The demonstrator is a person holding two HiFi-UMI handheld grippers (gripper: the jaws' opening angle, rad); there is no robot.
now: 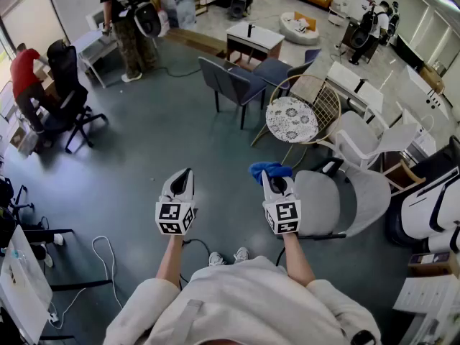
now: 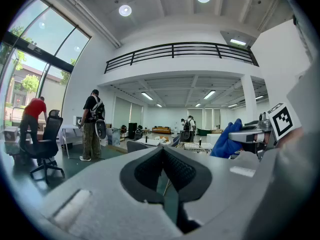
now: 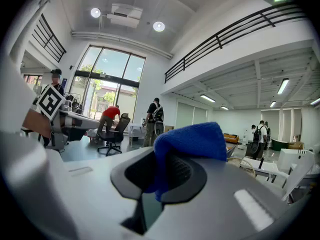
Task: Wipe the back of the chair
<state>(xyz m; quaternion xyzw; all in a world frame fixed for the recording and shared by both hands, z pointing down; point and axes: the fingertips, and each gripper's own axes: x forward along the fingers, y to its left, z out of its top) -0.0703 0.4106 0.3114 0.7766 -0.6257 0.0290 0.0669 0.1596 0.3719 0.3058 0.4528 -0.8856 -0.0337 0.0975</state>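
In the head view a light grey office chair stands at my right, its seat beside my right gripper and its backrest farther right. That gripper is shut on a blue cloth, which bulges out over the jaw tips in the right gripper view. My left gripper is held level with it, a hand's width to the left, over bare floor. Its jaws meet at the tip with nothing between them. The left gripper view also shows the blue cloth at the right.
A wicker chair with a patterned cushion stands beyond the grey chair, and dark blue chairs stand behind that. White chairs crowd the right side. A black office chair and people are far left. A white cable lies on the floor.
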